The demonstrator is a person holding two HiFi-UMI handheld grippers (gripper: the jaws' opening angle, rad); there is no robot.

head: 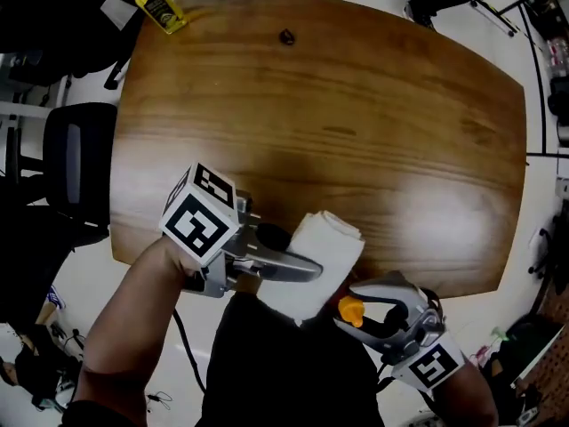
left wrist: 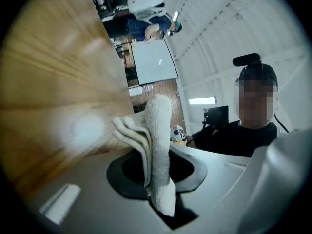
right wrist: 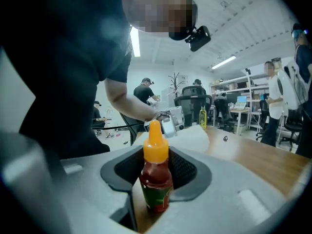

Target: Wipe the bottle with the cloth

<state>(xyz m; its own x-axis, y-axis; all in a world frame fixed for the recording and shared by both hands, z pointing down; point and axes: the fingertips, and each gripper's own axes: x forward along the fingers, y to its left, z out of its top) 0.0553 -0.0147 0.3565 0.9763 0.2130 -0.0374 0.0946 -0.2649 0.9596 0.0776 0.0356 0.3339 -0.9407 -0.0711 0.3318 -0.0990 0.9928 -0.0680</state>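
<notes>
A folded white cloth (head: 318,261) sticks out of my left gripper (head: 302,268), which is shut on it over the table's near edge. In the left gripper view the cloth (left wrist: 157,145) stands pinched between the jaws of the left gripper (left wrist: 158,179). A small sauce bottle (right wrist: 156,177) with an orange cap, red contents and a green label sits upright in my right gripper (right wrist: 156,184), which is shut on it. In the head view the bottle's orange cap (head: 350,310) shows at the right gripper (head: 360,317), close beside the cloth's lower edge. I cannot tell whether they touch.
The wooden table (head: 373,114) carries a yellow bottle (head: 160,5) at its far left corner and a small dark object (head: 286,36). A black office chair (head: 76,163) stands left of the table. Other people and desks (right wrist: 243,106) fill the room beyond.
</notes>
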